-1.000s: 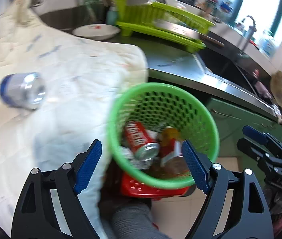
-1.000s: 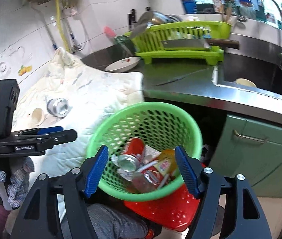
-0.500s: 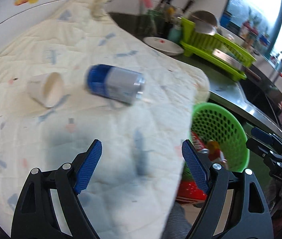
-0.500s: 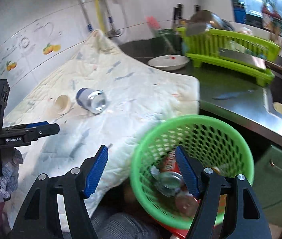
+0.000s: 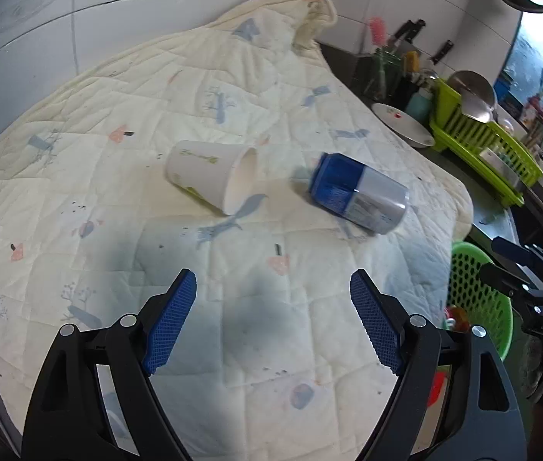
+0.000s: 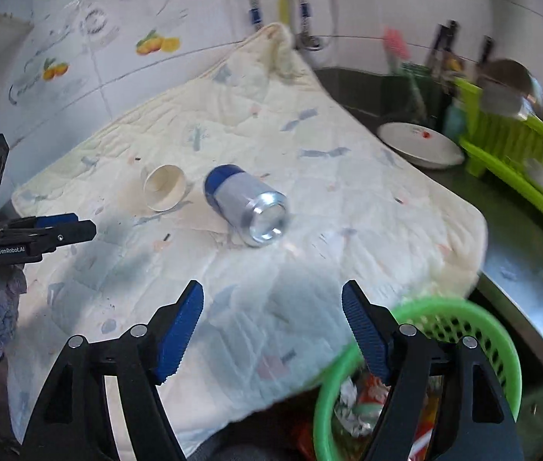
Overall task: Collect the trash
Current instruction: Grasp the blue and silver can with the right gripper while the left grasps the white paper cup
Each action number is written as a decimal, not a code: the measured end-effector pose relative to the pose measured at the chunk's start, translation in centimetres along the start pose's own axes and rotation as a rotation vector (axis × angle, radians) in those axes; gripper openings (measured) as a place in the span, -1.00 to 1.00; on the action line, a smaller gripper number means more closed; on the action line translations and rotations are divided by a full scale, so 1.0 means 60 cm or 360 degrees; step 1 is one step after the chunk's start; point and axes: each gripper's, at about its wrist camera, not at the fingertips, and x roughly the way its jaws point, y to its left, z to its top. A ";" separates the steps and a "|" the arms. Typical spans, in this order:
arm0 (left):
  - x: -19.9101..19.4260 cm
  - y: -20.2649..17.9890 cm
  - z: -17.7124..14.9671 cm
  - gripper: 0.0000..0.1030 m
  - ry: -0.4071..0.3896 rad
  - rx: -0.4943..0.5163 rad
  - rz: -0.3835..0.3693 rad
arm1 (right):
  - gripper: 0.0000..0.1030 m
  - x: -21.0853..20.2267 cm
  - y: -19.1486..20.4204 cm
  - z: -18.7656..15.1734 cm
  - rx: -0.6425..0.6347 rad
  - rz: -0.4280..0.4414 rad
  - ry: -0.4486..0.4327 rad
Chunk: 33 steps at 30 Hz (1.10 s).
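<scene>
A blue and silver can (image 5: 360,196) (image 6: 246,205) lies on its side on a cream quilted cloth (image 5: 125,276) (image 6: 329,207). A white paper cup (image 5: 214,176) (image 6: 164,188) lies tipped over just left of it. My left gripper (image 5: 271,326) hovers open above the cloth, short of both, nothing between its fingers. My right gripper (image 6: 271,332) is also empty, its jaws opening, over the cloth's near edge. A green mesh basket (image 6: 498,349) (image 5: 479,299) holding cans and wrappers sits below the cloth's right corner.
On the steel counter to the right stand a lime dish rack (image 5: 494,146) (image 6: 521,161), a white plate (image 6: 421,146) (image 5: 402,125) and a utensil holder (image 5: 386,73). A tiled wall (image 6: 79,57) rises behind the cloth.
Both views have swung left, away from the green basket and onto the cloth. The can and cup now lie ahead of both grippers. The right jaws stand a little wider.
</scene>
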 end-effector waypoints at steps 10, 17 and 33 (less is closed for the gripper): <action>0.024 0.078 0.035 0.58 0.0013 -0.0109 0.0052 | 0.50 0.111 0.055 0.089 -0.0270 0.0050 0.0110; 0.047 0.112 0.060 0.58 0.0031 -0.0159 0.0091 | 0.53 0.190 0.064 0.134 -0.0421 0.0064 0.0220; 0.111 0.139 0.118 0.61 0.0075 -0.0347 0.0050 | 0.54 0.304 0.086 0.152 -0.0646 0.0012 0.0388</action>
